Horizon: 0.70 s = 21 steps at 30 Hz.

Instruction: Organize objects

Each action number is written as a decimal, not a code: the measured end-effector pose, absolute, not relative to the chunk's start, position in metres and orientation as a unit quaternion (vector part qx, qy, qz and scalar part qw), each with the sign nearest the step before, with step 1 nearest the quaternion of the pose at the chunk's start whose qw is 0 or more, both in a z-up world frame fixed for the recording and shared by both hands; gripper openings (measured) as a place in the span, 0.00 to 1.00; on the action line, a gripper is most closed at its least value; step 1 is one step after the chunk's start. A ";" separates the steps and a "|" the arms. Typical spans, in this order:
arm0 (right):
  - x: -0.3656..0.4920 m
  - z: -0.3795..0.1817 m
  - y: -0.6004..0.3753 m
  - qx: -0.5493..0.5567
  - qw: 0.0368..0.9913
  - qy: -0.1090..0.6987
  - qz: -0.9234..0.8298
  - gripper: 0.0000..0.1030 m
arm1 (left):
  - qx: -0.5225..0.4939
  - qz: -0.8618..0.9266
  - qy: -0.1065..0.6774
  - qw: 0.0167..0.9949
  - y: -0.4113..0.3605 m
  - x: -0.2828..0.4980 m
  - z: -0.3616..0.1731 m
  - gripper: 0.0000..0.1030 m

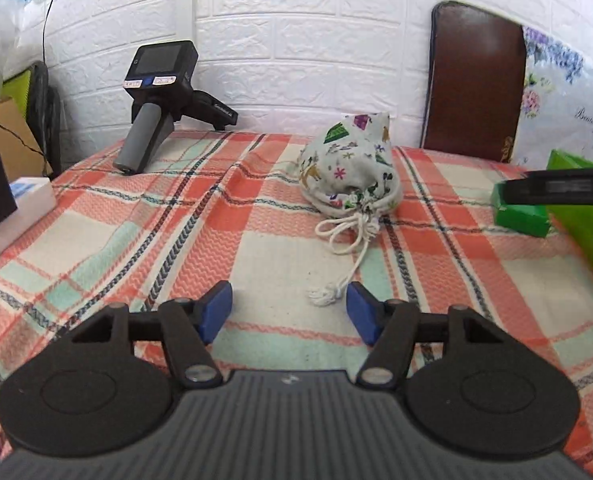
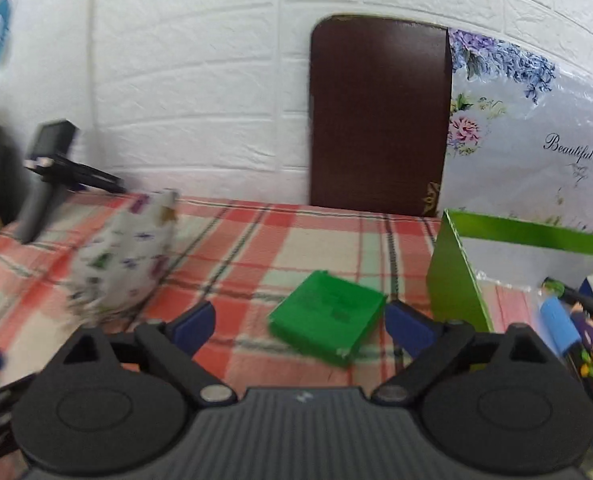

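Note:
A patterned drawstring pouch (image 1: 348,170) lies on the plaid cloth (image 1: 136,240), its white cord (image 1: 348,240) trailing toward my left gripper (image 1: 289,314), which is open and empty just short of the cord's end. The pouch also shows blurred in the right wrist view (image 2: 128,256). A flat green box (image 2: 328,320) lies in front of my right gripper (image 2: 300,324), which is open and empty, the box near its right finger. The green box also shows in the left wrist view (image 1: 520,212), partly hidden by the right gripper's dark finger (image 1: 560,190).
A green open-topped box (image 2: 456,280) with pens and small items stands at the right. A black handheld device (image 1: 160,100) leans at the back left. A brown board (image 2: 380,116) and a floral bag (image 2: 536,140) lean on the white brick wall. White boxes (image 1: 20,208) sit at the left edge.

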State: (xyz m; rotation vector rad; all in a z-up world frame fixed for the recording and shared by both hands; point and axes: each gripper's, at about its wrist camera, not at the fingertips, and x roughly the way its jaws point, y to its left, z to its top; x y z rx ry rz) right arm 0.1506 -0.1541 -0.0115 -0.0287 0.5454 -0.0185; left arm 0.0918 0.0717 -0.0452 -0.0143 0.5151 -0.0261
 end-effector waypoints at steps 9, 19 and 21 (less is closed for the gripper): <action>0.196 -0.041 -0.136 -0.150 0.937 0.305 -0.081 0.90 | -0.050 -0.031 0.249 0.967 0.082 0.090 -0.047 0.67; 0.144 -0.031 -0.120 -0.125 0.946 0.299 0.026 0.60 | -0.046 -0.031 0.250 0.967 0.081 0.089 -0.047 0.69; 0.141 -0.030 -0.119 -0.125 0.949 0.288 0.019 0.73 | -0.043 -0.031 0.251 0.967 0.081 0.090 -0.047 0.69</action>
